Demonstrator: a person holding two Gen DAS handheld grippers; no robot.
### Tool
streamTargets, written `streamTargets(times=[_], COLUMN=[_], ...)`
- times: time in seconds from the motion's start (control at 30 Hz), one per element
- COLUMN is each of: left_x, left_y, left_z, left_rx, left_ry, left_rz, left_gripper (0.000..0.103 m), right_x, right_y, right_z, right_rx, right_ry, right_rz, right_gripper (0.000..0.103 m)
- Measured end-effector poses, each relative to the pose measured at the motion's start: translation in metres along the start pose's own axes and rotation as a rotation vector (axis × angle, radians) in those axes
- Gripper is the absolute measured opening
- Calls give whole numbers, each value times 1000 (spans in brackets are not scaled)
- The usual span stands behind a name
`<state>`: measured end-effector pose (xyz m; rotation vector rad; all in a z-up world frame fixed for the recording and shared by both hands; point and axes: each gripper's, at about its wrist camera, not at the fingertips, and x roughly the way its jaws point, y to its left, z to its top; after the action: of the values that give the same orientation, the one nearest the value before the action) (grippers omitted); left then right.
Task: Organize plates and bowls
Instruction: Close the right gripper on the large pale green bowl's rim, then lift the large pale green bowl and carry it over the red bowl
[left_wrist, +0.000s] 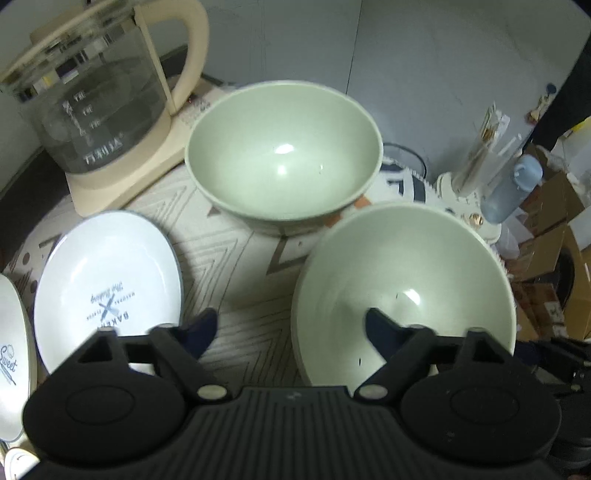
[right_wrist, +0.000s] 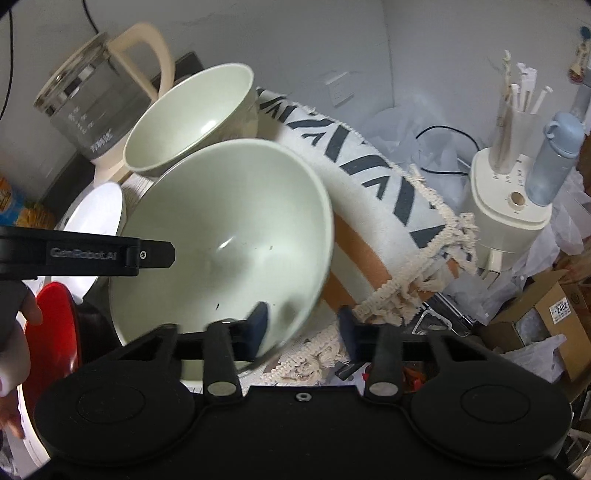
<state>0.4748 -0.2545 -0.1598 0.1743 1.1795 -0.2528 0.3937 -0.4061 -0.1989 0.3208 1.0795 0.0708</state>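
Near bowl (left_wrist: 406, 280) rim straddled, far bowl (left_wrist: 284, 155) apart.

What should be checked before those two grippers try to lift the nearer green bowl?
1. Left gripper straddles the rim of the near bowl: ok, one finger inside, one outside.
2. Left pads pressing on the rim: not ok, the jaws stand wide.
3. Right gripper straddles the opposite rim: ok.
4. Right pads pressing on the rim: not ok, a gap shows at the outer finger.
5. Far bowl empty, ready to take the near one: ok.
6. Plate apart from the near bowl: ok.
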Motion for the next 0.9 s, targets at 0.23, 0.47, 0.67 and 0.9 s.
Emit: streamTargets(times=[0.23, 0.47, 0.67, 0.9], left_x=[11, 8, -6, -43], left_y=[-2, -6, 1, 12], left_z=[-2, -2, 0, -1], left_rx=[25, -4, -114, -252], left_ry=[45, 62, 63, -6], left_rz=[17, 29, 13, -37], left_gripper=[25, 17, 16, 16], right_x=[1, -12, -34, -54], right_y=[4, 3, 4, 6], right_z=[3, 7, 16, 28], right_rx=[-37, -58, -62, -63], right_ry=[-14, -60, -112, -155], right_rz=[-2, 15, 45, 117], right_gripper=[20, 19, 19, 19])
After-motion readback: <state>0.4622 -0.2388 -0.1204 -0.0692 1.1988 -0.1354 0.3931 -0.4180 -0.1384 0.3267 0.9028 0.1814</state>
